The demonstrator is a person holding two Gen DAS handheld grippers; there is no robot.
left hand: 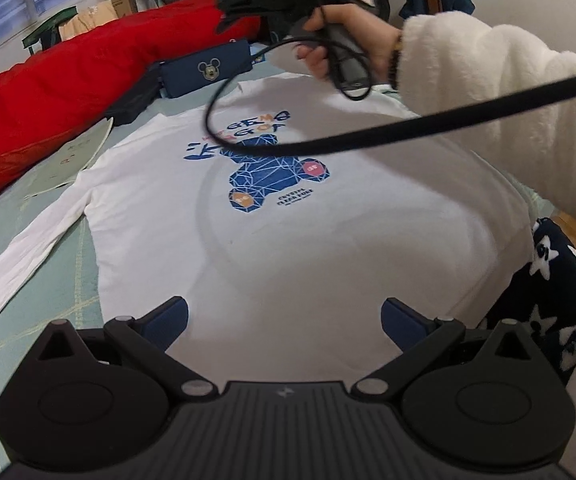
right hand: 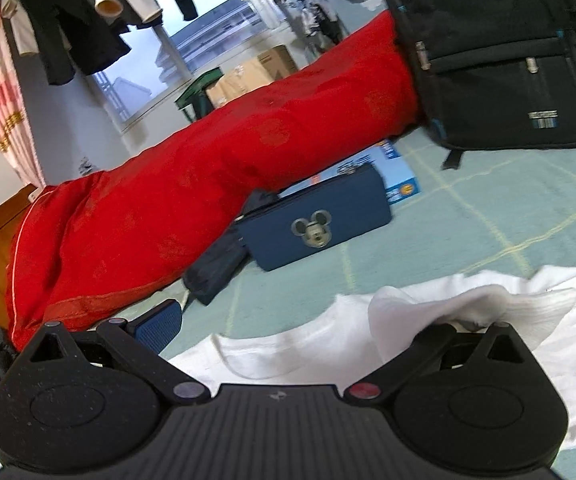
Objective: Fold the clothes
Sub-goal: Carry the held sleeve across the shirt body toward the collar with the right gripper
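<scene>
A white long-sleeved shirt (left hand: 288, 240) with a blue bear print (left hand: 272, 176) lies face up on the green checked bed sheet (left hand: 48, 292), one sleeve (left hand: 20, 256) stretched out to the left. My left gripper (left hand: 284, 316) hovers open over the shirt's lower hem, nothing between its blue pads (left hand: 168, 316). A hand (left hand: 340, 40) in a white fleece sleeve holds the right gripper's handle above the collar. In the right wrist view my right gripper (right hand: 288, 328) is open, and a ribbed white cuff (right hand: 476, 308) is draped over its right finger, hiding it.
A red quilt (right hand: 208, 188) runs along the far side. A navy Mickey pouch (right hand: 316, 224), a blue box (right hand: 400, 176) and a black backpack (right hand: 500, 60) lie beyond the collar. A black cable (left hand: 408, 132) crosses above the shirt. A star-patterned navy garment (left hand: 556, 300) is at right.
</scene>
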